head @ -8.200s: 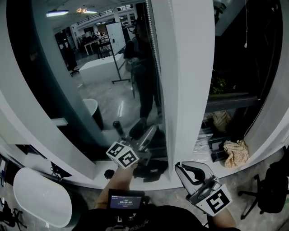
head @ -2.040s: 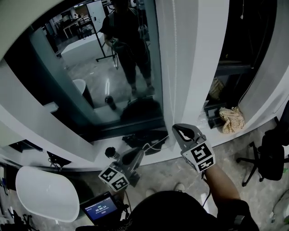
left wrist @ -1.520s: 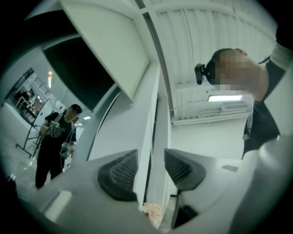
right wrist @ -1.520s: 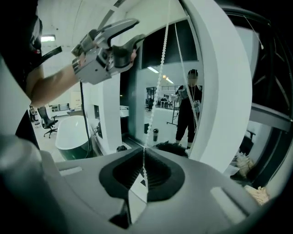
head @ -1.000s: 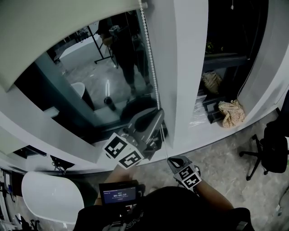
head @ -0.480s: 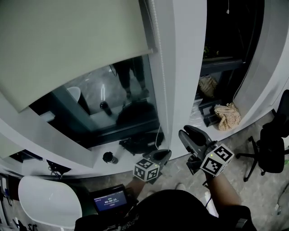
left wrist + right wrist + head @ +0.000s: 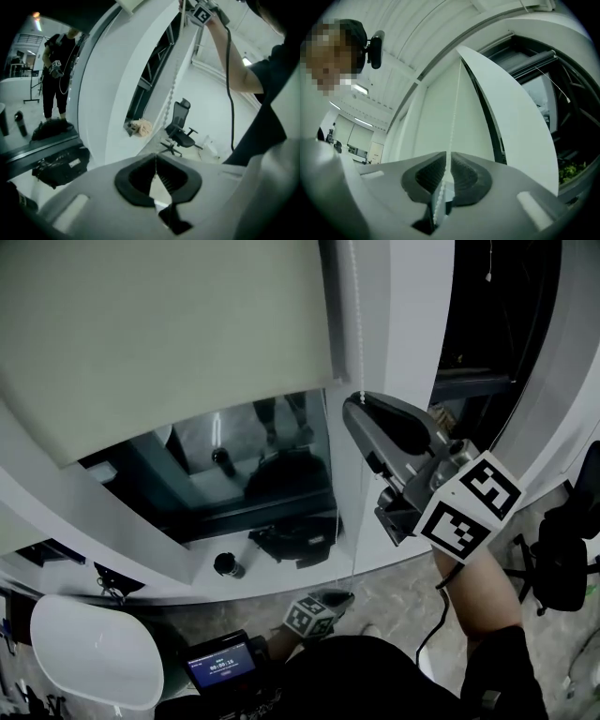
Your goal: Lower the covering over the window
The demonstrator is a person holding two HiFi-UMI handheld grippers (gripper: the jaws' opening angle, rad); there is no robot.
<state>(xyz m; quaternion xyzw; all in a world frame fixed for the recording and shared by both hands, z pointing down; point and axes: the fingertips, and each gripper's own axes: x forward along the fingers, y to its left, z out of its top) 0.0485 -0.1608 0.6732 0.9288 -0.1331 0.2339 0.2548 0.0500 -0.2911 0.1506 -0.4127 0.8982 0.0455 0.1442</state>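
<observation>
Blind [image 7: 159,334] lower, right gripper [image 7: 354,404] just closing on chain [image 7: 451,117]

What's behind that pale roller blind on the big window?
The pale fabric roller blind hides the upper glass, so nothing behind it can be seen. Below its bottom edge the dark window pane is bare and reflects a standing person's legs.

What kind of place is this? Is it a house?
Probably an office or workroom, not a house. There's a swivel office chair, a big window with a roller blind on a bead cord, and a bare hard floor.
</observation>
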